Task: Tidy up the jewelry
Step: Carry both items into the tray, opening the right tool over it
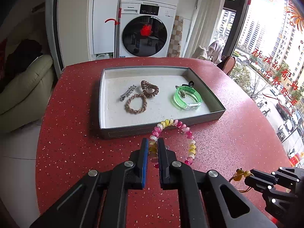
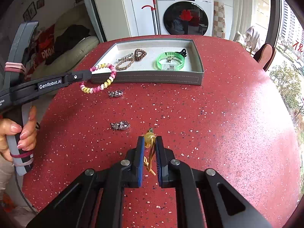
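Red speckled worktop (image 1: 218, 98), rounded far edge. Behind it: white front-load washing machine (image 1: 145, 32) with dark round door, built into white cabinetry, second unit stacked above. Red-handled mop (image 1: 116, 24) leaning left of it. Cream sofa (image 1: 24, 89) at left, dark clothes piled on top. Large window (image 1: 269, 43) at right, red decals on the glass, bright daylight, high-rises and parked cars outside. Pale tile floor.

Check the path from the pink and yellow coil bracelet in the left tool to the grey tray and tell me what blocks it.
Nothing visible blocks it. The left tool is shut on the coil bracelet, which hangs right at the near wall of the grey tray. Only that low wall lies ahead, and the tray floor just behind it is bare.
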The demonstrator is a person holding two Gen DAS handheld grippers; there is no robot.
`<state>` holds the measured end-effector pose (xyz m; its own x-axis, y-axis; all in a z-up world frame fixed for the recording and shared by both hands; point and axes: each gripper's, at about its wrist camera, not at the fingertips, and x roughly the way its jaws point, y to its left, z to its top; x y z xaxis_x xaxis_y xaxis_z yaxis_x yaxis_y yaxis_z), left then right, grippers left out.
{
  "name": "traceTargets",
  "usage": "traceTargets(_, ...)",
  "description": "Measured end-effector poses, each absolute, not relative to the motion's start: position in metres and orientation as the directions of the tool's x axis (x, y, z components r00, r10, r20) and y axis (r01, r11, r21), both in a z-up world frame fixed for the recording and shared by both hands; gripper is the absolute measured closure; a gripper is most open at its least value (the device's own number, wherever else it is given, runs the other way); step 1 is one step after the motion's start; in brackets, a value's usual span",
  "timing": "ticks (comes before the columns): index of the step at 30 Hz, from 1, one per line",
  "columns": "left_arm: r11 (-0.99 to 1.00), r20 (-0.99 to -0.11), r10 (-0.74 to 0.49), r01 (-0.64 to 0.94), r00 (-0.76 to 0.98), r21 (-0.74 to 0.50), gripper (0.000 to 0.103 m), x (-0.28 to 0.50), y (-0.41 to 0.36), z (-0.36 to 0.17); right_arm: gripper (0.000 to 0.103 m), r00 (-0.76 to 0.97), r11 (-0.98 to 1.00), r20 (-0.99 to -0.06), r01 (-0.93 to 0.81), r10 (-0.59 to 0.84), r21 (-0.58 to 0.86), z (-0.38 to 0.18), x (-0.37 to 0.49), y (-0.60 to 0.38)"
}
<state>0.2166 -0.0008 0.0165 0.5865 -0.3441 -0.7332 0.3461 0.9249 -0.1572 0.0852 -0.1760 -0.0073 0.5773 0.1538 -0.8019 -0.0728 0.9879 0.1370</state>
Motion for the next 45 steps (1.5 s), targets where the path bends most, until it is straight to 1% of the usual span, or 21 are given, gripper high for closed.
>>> traceTargets(11,0.93,-0.721,-0.338,0.333,0.604,-0.158,0.075,0.217,0.003,0.025,0.091,0.616,0.983,-0.769,-0.057,0.171,0.173,0.015,0.104,-0.184)
traceTargets(24,0.932,-0.711,-0.338,0.323,0.617,-0.163,0.075,0.222,0.007,0.03,0.091,0.632,0.977,-0.751,-0.051,0.194,0.209,0.026,0.122,-0.189)
traceTargets(35,0.938,-0.711,-0.326,0.306,0.623,-0.161,0.075,0.241,0.01,0.031,0.091,0.646,0.971,-0.734,-0.048,0.208,0.233,0.035,0.15,-0.197)
traceTargets(45,0.944,-0.715,-0.309,0.295,0.627,-0.149,0.075,0.273,0.005,0.03,0.091,0.647,0.961,-0.724,-0.052,0.239,0.272,0.039,0.199,-0.199)
